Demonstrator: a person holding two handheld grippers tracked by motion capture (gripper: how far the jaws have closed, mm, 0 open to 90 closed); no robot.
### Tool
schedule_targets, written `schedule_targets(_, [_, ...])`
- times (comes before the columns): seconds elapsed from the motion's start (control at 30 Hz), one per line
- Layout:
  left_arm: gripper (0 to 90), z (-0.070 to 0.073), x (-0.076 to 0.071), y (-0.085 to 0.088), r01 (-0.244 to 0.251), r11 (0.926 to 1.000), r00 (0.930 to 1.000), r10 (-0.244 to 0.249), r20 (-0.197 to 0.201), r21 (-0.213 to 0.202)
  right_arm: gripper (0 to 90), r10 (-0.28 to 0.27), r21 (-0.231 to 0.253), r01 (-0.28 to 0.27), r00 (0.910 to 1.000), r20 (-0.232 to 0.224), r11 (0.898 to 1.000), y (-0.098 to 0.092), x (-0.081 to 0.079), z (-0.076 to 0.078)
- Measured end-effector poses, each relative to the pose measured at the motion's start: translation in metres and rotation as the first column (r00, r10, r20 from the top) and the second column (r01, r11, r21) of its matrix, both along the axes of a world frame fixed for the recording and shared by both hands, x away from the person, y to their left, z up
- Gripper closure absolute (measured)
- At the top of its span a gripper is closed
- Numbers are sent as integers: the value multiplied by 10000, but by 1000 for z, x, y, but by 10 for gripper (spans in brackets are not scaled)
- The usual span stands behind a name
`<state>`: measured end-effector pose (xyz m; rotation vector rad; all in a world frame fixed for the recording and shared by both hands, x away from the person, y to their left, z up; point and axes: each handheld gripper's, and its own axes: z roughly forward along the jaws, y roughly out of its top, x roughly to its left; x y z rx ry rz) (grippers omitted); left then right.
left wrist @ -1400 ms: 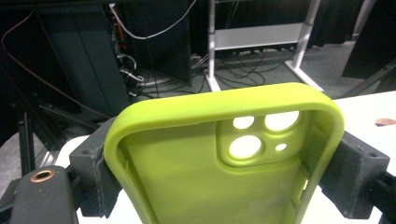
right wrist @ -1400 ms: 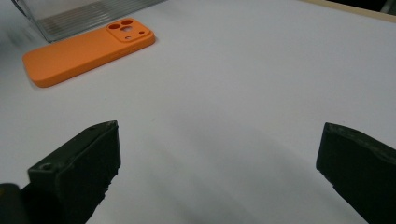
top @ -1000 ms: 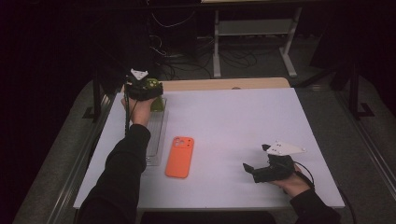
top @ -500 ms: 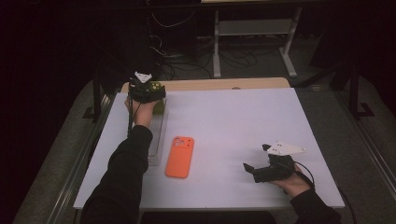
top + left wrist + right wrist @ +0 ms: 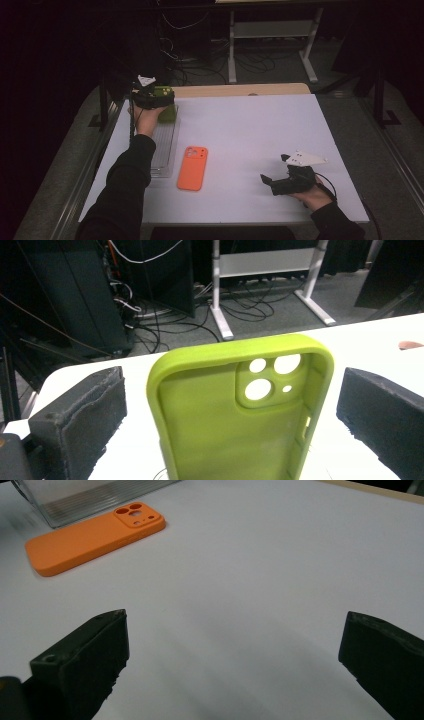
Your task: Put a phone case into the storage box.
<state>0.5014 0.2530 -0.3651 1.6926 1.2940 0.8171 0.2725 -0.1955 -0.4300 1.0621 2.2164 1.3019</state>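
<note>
Tipping is the main risk at this moment: the lime-green soft plastic phone case (image 5: 240, 410) stands upright on its short end between the pads of the left gripper (image 5: 150, 96), and those jaws have just been opening, so the case now stands free in the gap with clear space on both sides. With nothing pressing on it, a brush from either pad as the hand pulls away could knock it over, or it could lean and slide out of the clear ribbed plastic rack (image 5: 165, 145), at whose far end it sits. The case is at the far left corner of the white table (image 5: 260, 130), its hollow inside and camera cut-outs facing the left gripper's camera. The person's left arm, in a dark sleeve, reaches straight forward along the table's left edge, hand wrapped around the gripper body, jaws pointing away and roughly level. The right gripper (image 5: 272, 181) rests low near the front right of the table, well apart from the work, its jaws spread wide with nothing between them, aimed left toward the orange silicone phone case (image 5: 192, 167), which lies flat just beside the rack.
</note>
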Motion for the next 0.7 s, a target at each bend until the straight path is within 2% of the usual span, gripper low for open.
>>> schedule_targets(0.03, [0,2,-1,2,123,9999,9999,-123,-53,104,0,-30,10,30,10000,-39,10000,1,0,0])
schedule_targets(0.13, [0,9,-9,4,429,9990,9987,-432,-284,-80,0,38,-67,-38,10000,-22,10000,1,-1,1])
schedule_targets(0.2, [0,15,-15,6,664,9978,9970,-664,-398,3,0,14,-69,-15,10000,-61,10000,2,-2,1])
schedule_targets(0.37, [0,26,-33,10,1376,9900,9894,-1389,-430,-310,0,31,-120,-32,10000,-62,9999,3,-1,0])
schedule_targets(0.57, [0,32,-57,10,2268,9724,9708,-2303,-676,-548,0,4,-134,-4,10000,-55,9999,4,1,1])
schedule_targets(0.67, [0,36,-68,8,2744,9601,9581,-2777,-703,-536,0,18,-133,-19,10000,-92,9999,7,2,1])
schedule_targets(0.7, [0,37,-73,7,2940,9544,9519,-2972,-749,-512,0,18,-99,-20,9999,-156,9999,7,2,1])
